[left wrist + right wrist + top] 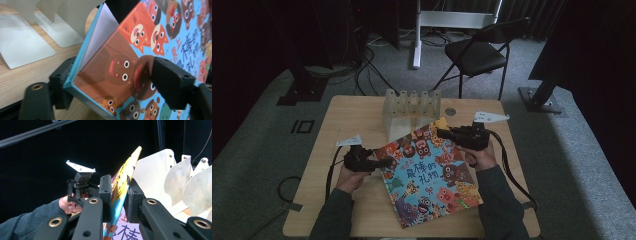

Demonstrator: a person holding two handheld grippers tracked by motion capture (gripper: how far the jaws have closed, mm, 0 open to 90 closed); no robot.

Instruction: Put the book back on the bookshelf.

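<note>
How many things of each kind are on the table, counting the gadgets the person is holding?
Picture book: 1
Pale divider rack: 1
Hand-held grippers: 2, the left gripper and the right gripper, each at an edge of the book
Small round disc in the tabletop: 1
Total: 5

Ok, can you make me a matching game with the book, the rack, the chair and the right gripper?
Things:
1. book
2. rack
3. chair
4. right gripper

Matches:
A. black, on the floor behind the table
B. shut on the book's top edge
C. pale, at the table's far edge
D. colourful, covered in cartoon animals

Pairs: 1-D, 2-C, 3-A, 4-B
</note>
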